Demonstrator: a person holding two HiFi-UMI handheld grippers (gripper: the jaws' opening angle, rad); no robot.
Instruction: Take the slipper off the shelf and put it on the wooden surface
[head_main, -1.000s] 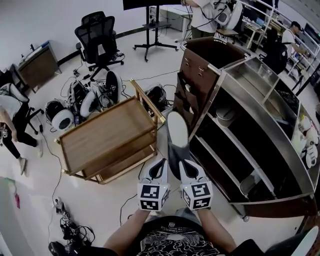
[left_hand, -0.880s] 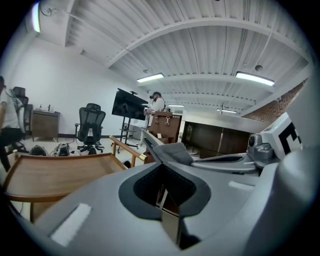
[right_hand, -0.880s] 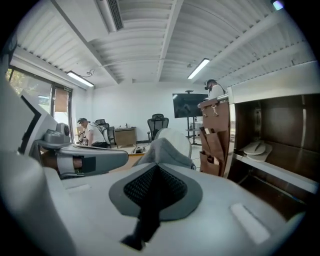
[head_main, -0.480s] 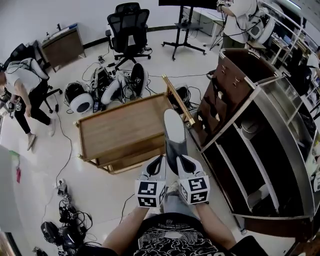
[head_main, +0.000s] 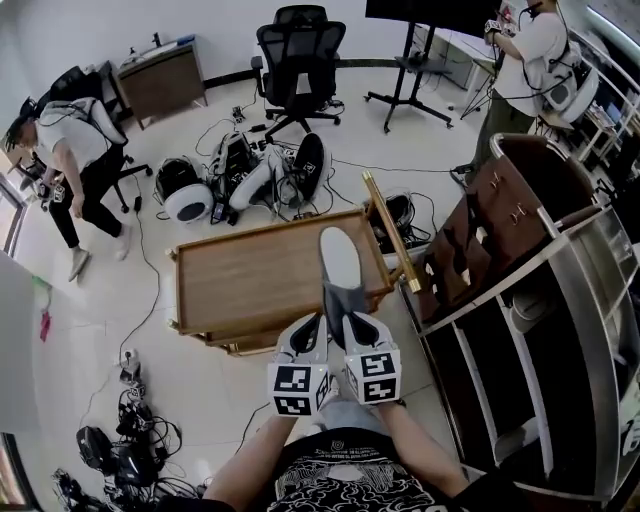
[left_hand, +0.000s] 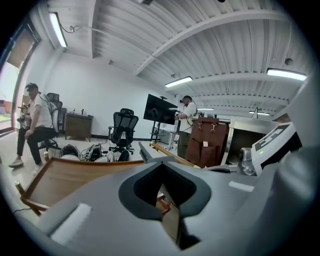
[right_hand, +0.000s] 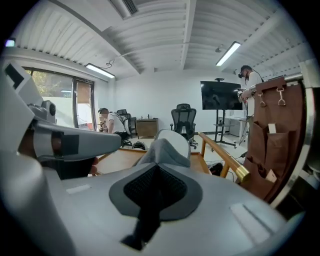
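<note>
Fingers (right_hand: 215, 212) of R gripper (head_main: 351, 320) clamped on slipper (head_main: 340, 262), L gripper (head_main: 312, 326) closed empty; thin pinch, may drop short of wooden surface (head_main: 255, 280) mid-frame.

Black office chair (head_main: 300, 55) upright; tangled gear (head_main: 250, 170) on floor; person (head_main: 75, 150) left

Black office chair (head_main: 300, 45) on a pale floor (head_main: 95, 345) strewn with cables (head_main: 135, 462)

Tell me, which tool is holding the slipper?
The right tool: the slipper sticks out from between its shut jaws. The left tool beside it grips nothing.
</note>
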